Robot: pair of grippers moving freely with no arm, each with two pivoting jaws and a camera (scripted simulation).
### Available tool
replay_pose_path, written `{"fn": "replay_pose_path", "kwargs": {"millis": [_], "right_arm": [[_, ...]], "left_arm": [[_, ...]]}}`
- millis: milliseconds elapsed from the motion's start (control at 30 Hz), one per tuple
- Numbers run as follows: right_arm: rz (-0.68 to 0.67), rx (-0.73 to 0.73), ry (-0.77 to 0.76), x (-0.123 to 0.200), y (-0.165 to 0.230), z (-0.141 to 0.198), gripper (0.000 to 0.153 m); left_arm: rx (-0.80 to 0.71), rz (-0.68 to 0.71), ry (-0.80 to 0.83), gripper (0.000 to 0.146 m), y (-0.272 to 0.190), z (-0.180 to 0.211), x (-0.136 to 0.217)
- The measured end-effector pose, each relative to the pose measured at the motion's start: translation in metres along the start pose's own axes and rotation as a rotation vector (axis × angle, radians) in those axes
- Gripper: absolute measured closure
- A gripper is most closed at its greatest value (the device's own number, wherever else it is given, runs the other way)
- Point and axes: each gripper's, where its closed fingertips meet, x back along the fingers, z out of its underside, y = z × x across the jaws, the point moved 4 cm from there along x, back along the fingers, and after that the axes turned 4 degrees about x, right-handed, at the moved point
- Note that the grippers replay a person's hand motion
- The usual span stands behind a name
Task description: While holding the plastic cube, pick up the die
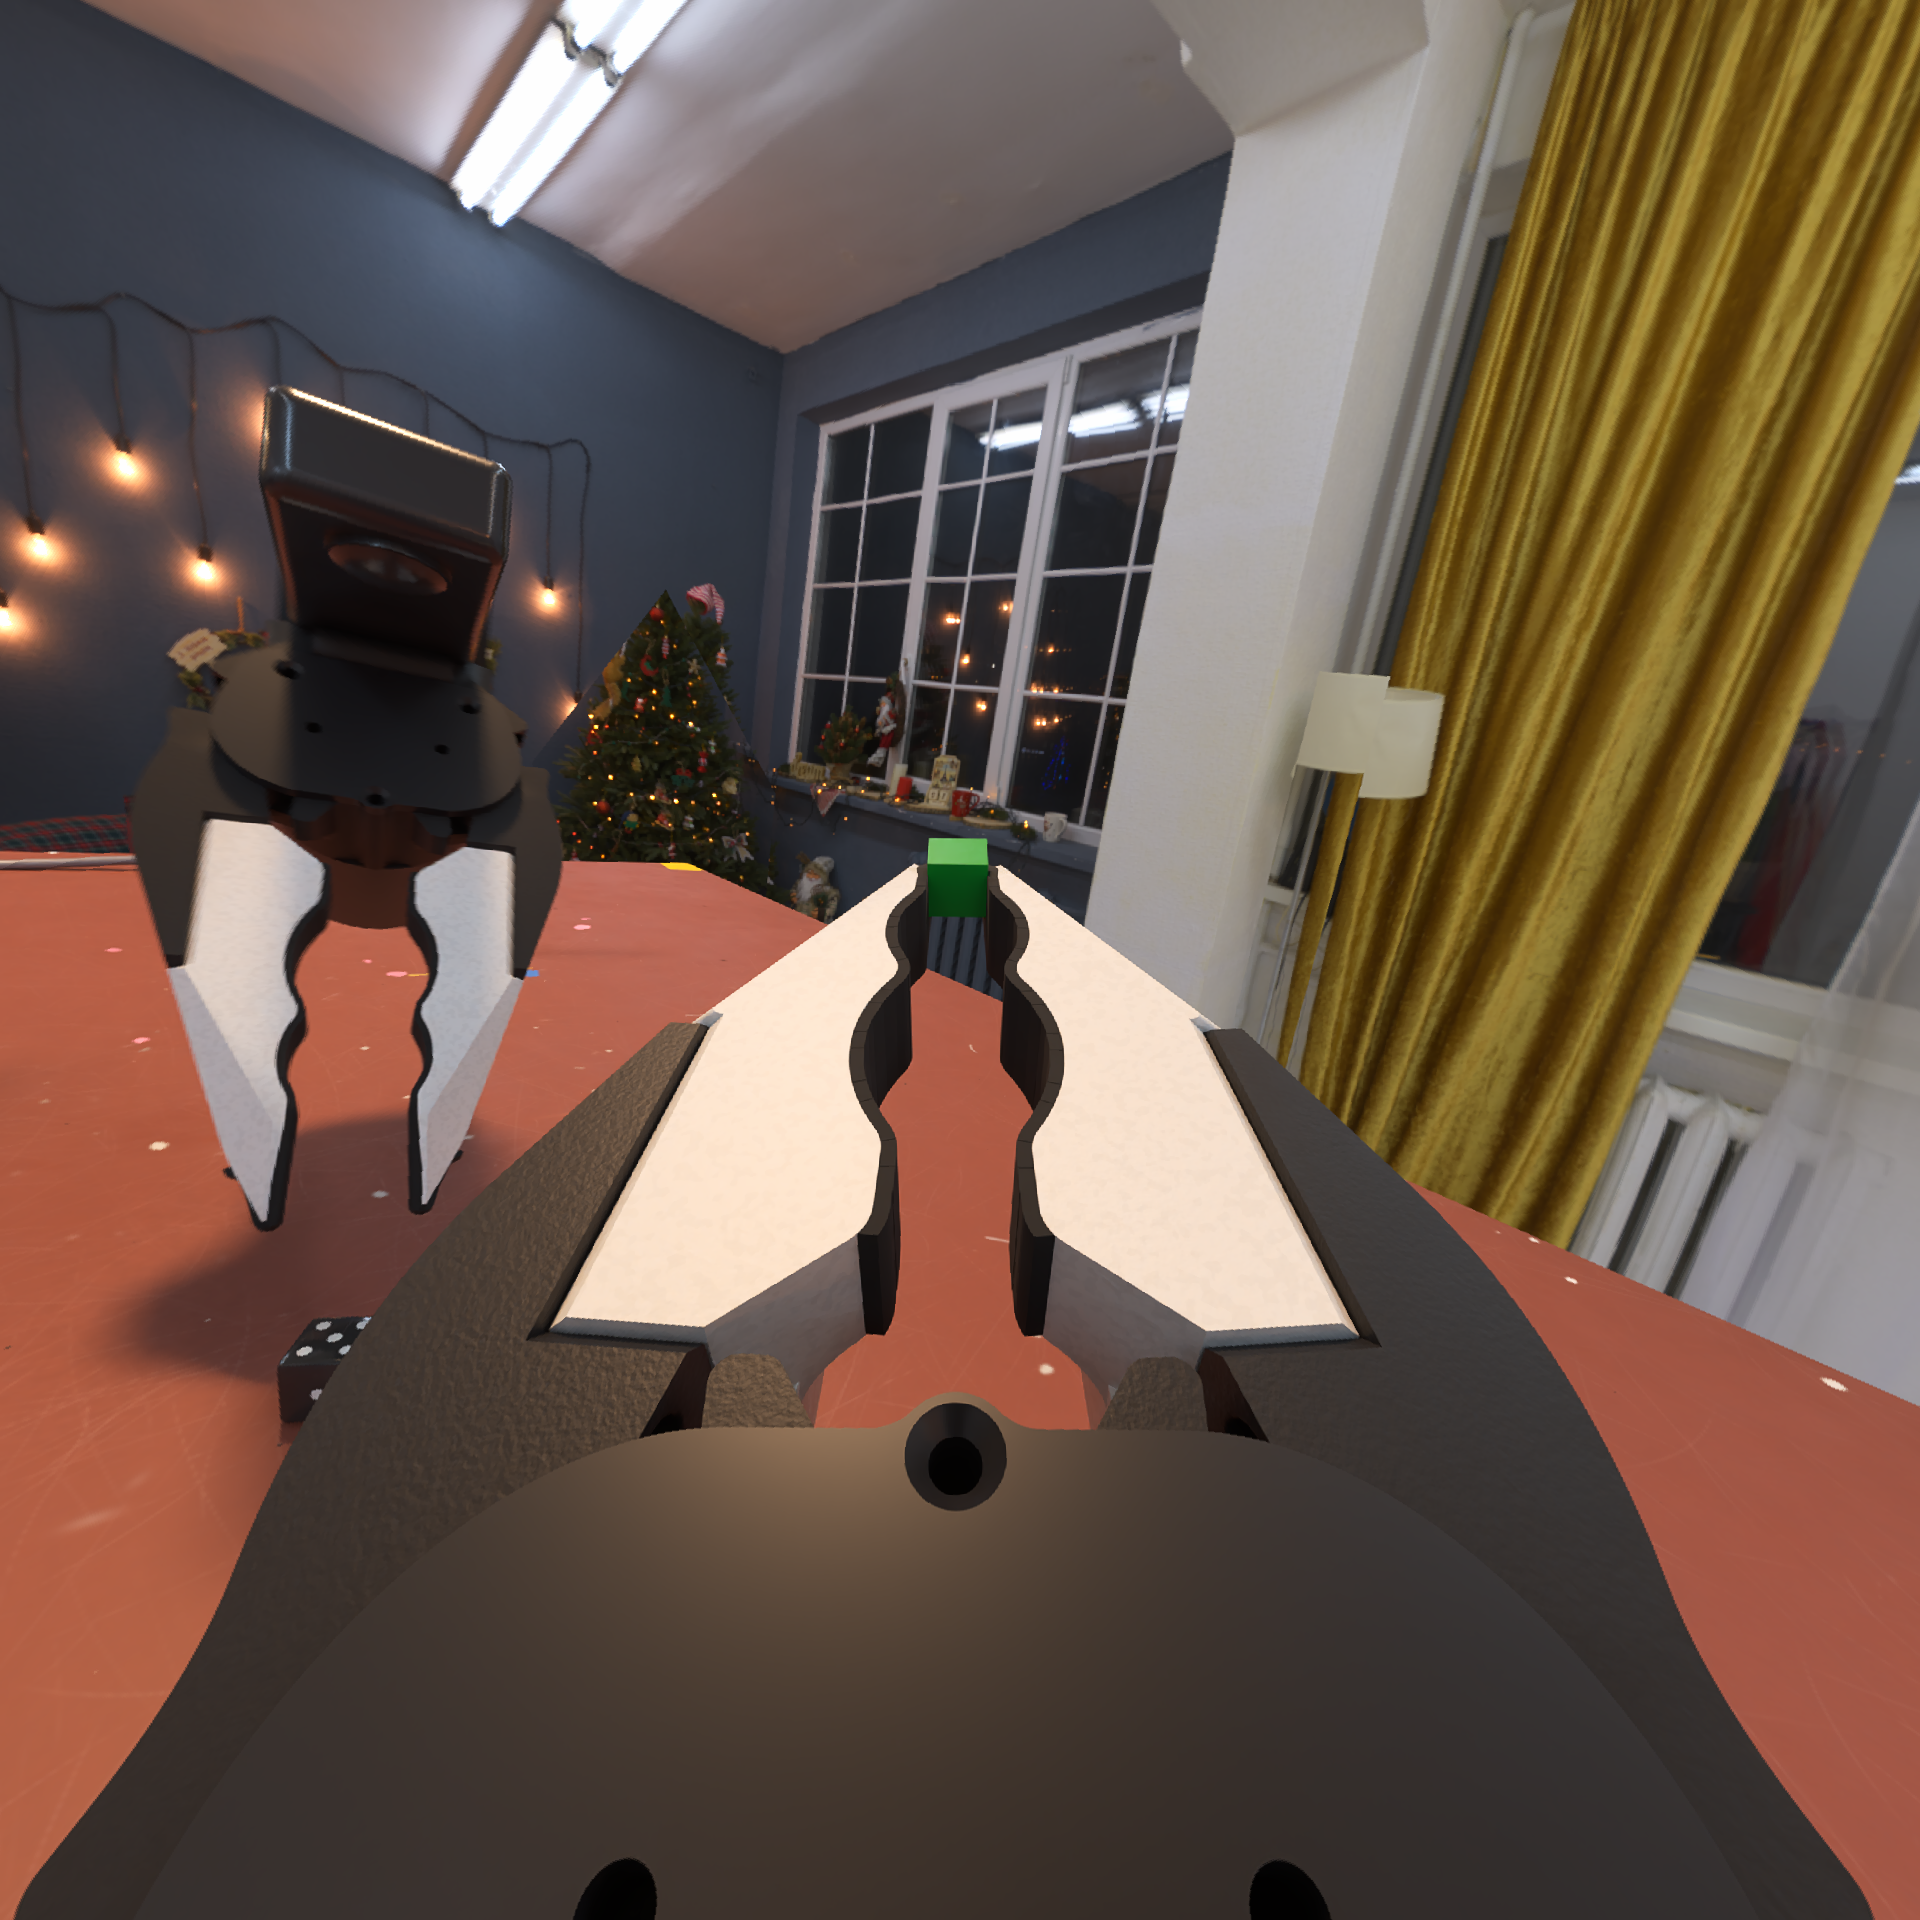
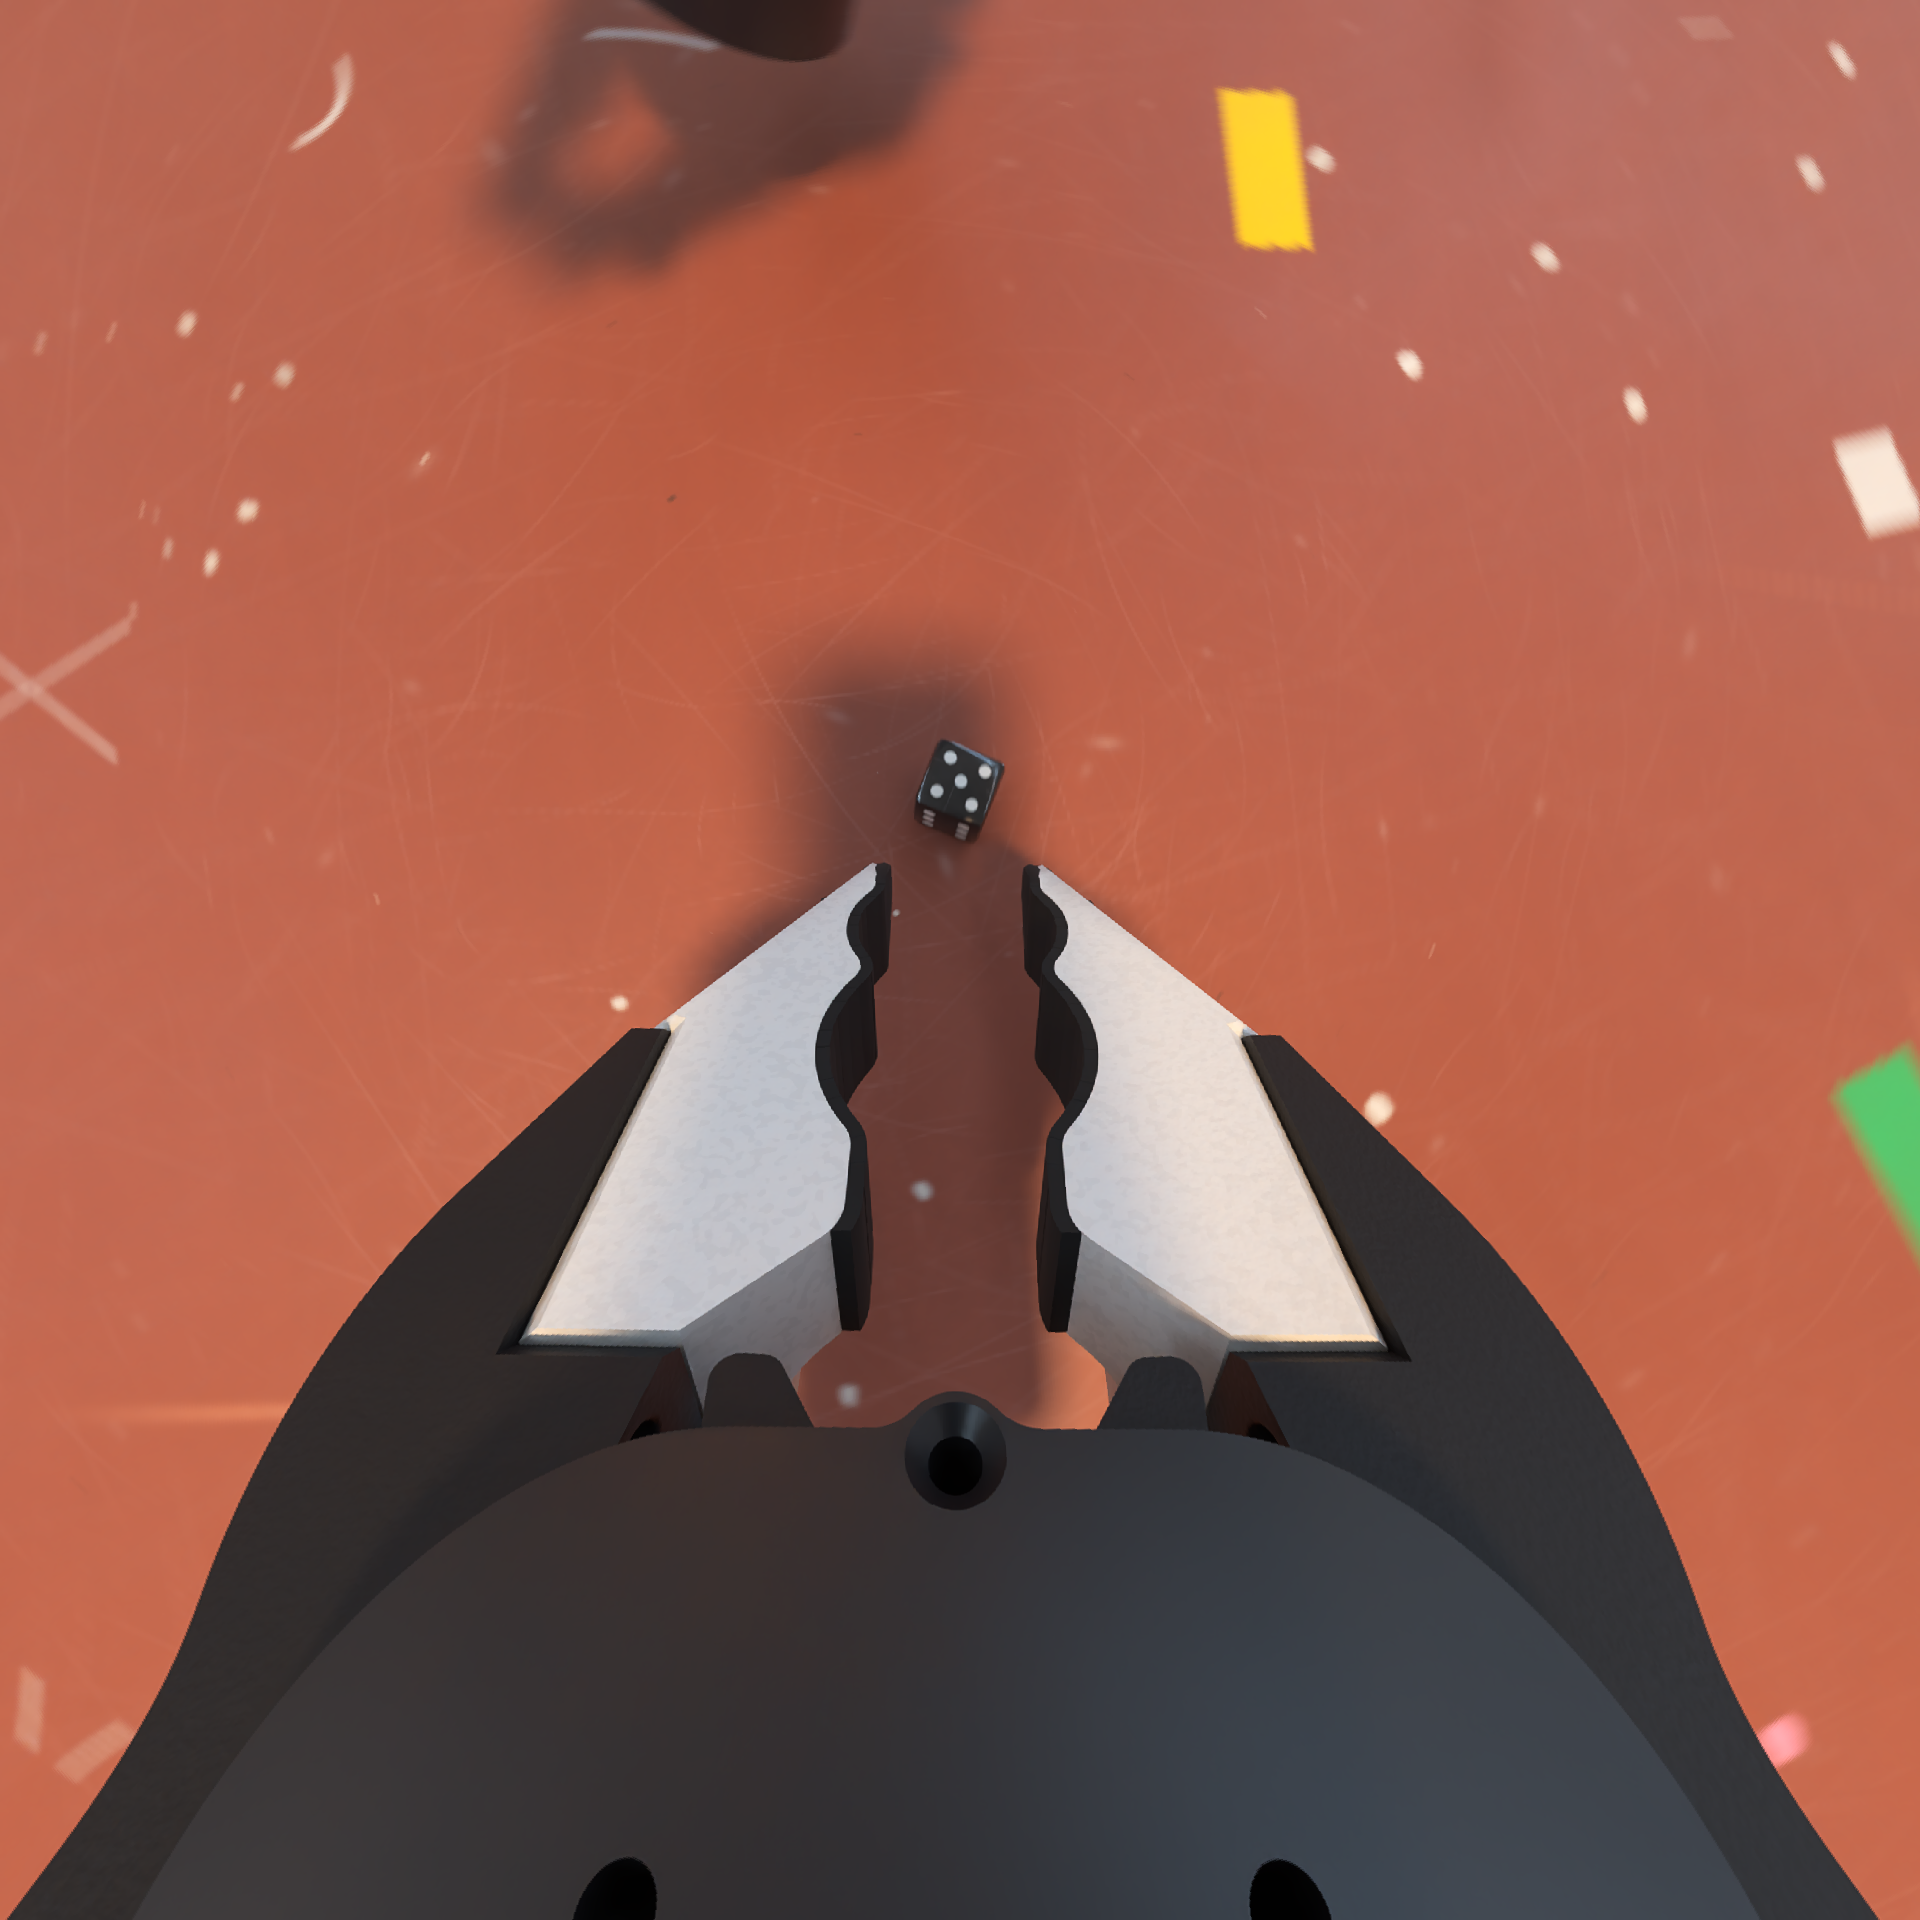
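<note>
Your left gripper (image 1: 957,883) pinches the plastic cube (image 1: 957,878). The cube is green and sits right between the two tips, at 12 o'clock from the middle of the left wrist view. Both tips touch its sides. The cube is up in the air, off the table (image 1: 1558,1403).

Your right gripper (image 2: 957,871) is spread apart, with nothing between its fingers. It points down at the red table. The die (image 2: 958,789) is black with white dots. It lies on the table just past the tips, at 12 o'clock from them, and a tiny bit toward the left finger. The tips do not touch it. A dark shadow lies on the table around the die.

In the left wrist view you can see the right gripper (image 1: 348,1210) at 9 o'clock, tips down and apart, hanging over the table. The die (image 1: 317,1363) peeks out at 8 o'clock, half hidden behind your left gripper's black body. It sits lower in the picture than the right gripper's tips.

Bits of coloured tape lie on the table in the right wrist view. A yellow strip (image 2: 1264,169) is at 1 o'clock and a green strip (image 2: 1886,1143) is at 3 o'clock. Small white specks are all over the table.

Far off in the left wrist view there is a Christmas tree (image 1: 665,738), a window (image 1: 987,592) and a gold curtain (image 1: 1621,582).
</note>
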Motion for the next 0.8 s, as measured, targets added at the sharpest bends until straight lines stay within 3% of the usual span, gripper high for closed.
{"fn": "replay_pose_path", "kwargs": {"millis": [100, 233, 300, 433, 800], "right_arm": [[0.055, -0.232, -0.013, 0.002, 0.013, 0.007, 0.128], [-0.030, -0.499, -0.075, 0.000, 0.035, 0.007, 0.130], [-0.055, -0.564, -0.076, -0.003, 0.040, 0.010, 0.130], [-0.050, -0.568, -0.040, -0.009, 0.039, 0.015, 0.129], [-0.011, -0.394, -0.024, -0.018, 0.005, 0.011, 0.128]], "left_arm": [[0.007, 0.003, 0.002, 0.137, 0.001, 0.001, -0.001], [0.009, 0.000, -0.001, 0.137, 0.001, 0.000, 0.000], [0.012, -0.002, -0.007, 0.137, 0.002, 0.000, 0.000], [0.017, -0.005, -0.010, 0.137, 0.002, 0.000, 0.001], [0.023, -0.013, -0.029, 0.137, 0.004, -0.001, 0.002]]}}
